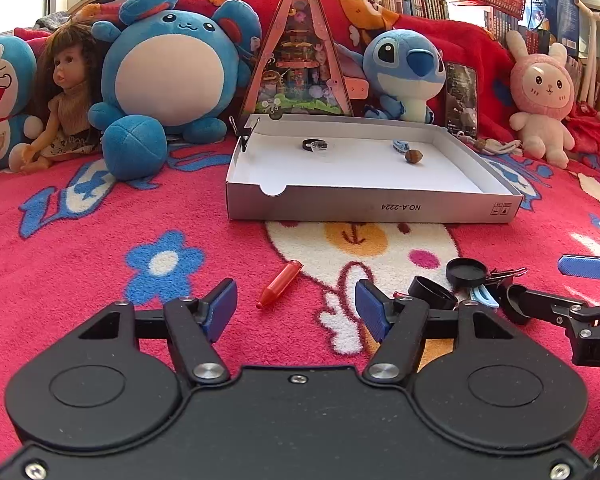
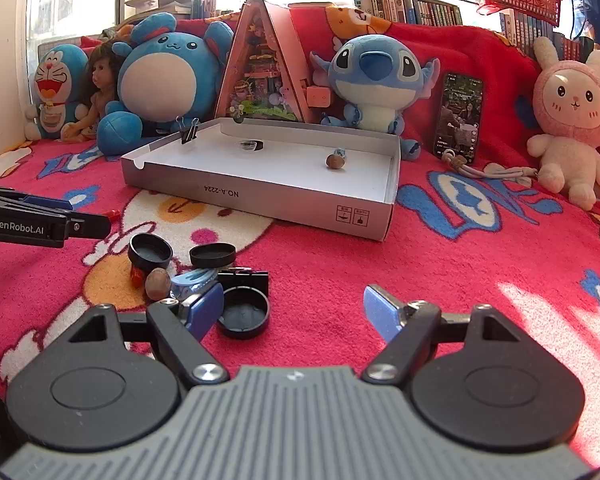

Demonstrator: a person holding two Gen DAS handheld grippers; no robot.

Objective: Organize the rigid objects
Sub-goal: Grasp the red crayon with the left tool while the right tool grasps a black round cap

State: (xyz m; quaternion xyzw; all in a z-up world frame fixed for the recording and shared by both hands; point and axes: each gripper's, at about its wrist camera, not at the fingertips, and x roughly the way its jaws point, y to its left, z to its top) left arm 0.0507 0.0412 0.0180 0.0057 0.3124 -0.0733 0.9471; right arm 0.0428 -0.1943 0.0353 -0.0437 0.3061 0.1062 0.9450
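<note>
The left gripper (image 1: 296, 306) points forward and slightly downward, its blue pads (image 1: 220, 310) apart with nothing pressed between them. The right gripper (image 2: 296, 312) sits to its right, angled down likewise, jaws spread wide and empty. In the right wrist view the left gripper's black body enters from the left edge.

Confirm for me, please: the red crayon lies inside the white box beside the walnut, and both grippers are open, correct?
Not quite. The red crayon lies on the blanket in front of the white box, not inside it, as the left wrist view shows. The walnut is in the box, and the left gripper and right gripper are both open.
</note>
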